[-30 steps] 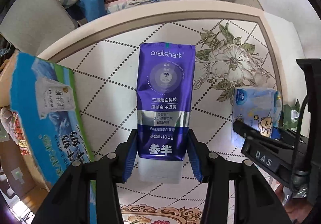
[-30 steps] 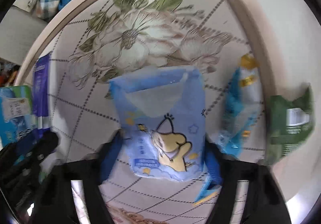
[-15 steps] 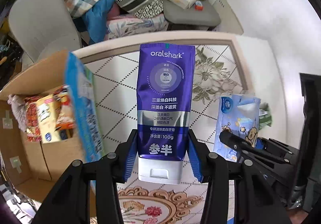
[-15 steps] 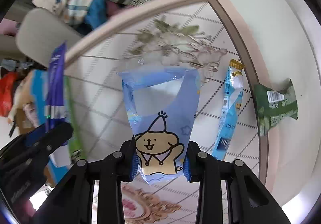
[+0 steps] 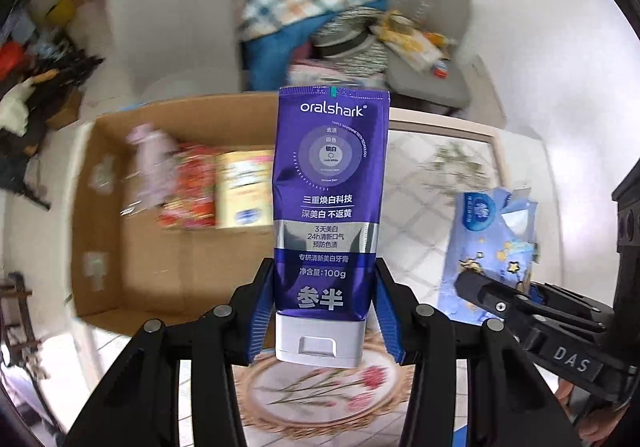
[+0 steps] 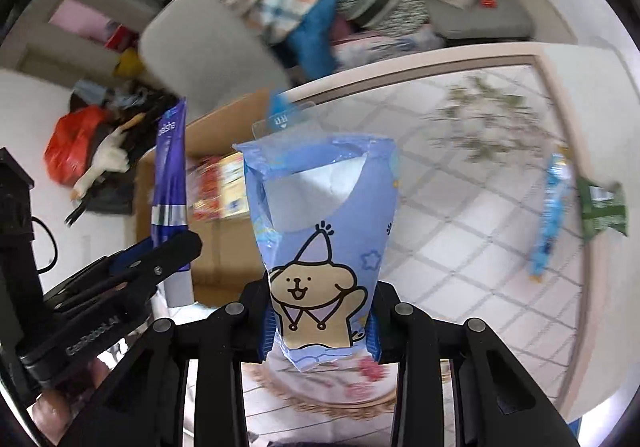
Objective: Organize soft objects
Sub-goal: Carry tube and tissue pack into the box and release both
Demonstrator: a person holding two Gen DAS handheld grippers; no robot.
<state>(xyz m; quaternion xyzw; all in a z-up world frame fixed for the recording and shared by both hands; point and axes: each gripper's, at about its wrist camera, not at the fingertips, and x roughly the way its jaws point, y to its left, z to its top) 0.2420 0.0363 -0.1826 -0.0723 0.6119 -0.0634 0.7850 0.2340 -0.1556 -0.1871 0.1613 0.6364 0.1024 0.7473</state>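
Purple toothpaste tube [image 5: 328, 203] sits clamped in the left gripper [image 5: 324, 311] above the cardboard box [image 5: 160, 271]; beside it, the right gripper [image 6: 320, 327] pinches a blue tissue pack [image 6: 324, 231].

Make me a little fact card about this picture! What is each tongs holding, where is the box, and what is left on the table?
left tongs: shut on the purple toothpaste tube, cap end down
right tongs: shut on the blue tissue pack with a cartoon bear
cardboard box: open, beside the table, snack packets inside
table: floral pattern, round
left on table: blue wrapper, green packet at the rim
background: chairs piled with clothes
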